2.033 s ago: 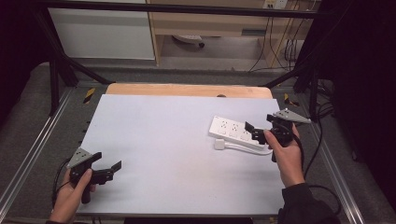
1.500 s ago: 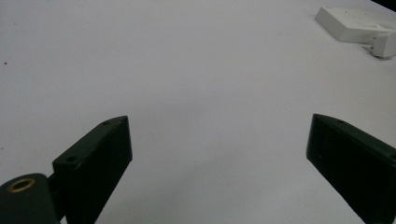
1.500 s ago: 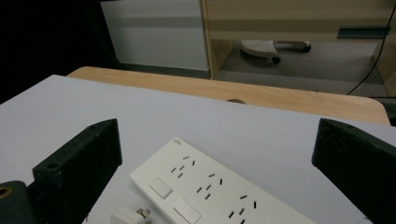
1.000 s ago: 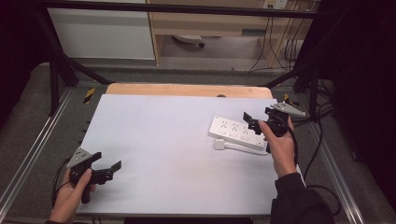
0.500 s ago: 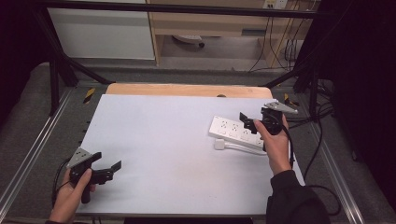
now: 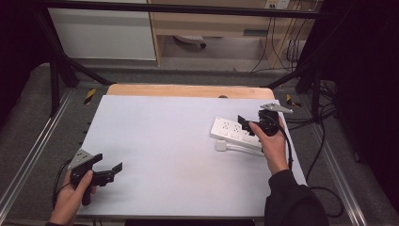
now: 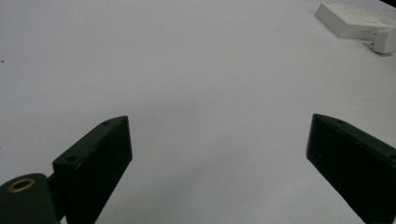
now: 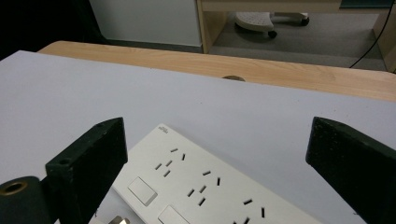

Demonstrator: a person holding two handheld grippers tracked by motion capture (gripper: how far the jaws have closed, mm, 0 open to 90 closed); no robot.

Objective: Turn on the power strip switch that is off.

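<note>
A white power strip (image 6: pixel 231 131) lies at the right of the white sheet (image 6: pixel 164 141), with a white plug (image 6: pixel 221 146) and its cord against its near side. My right gripper (image 6: pixel 244 123) hovers over the strip's right half, open and holding nothing. In the right gripper view its jaws (image 8: pixel 217 125) stand wide apart above the strip's sockets and switches (image 8: pixel 205 186). My left gripper (image 6: pixel 107 163) rests at the sheet's near left corner, open and empty. In the left gripper view its jaws (image 7: pixel 219 123) frame bare sheet, and the strip (image 7: pixel 355 18) and plug (image 7: pixel 385 41) lie far off.
The sheet covers a wooden table whose far edge (image 6: pixel 188 90) shows. Black cables (image 6: pixel 320 141) trail off the table's right side. Metal frame rails (image 6: pixel 33 155) run along both sides. A chair base (image 8: pixel 271 18) stands on the floor beyond the table.
My right gripper has moved forward and slightly left, from the strip's right end to over the strip. The left gripper has stayed put.
</note>
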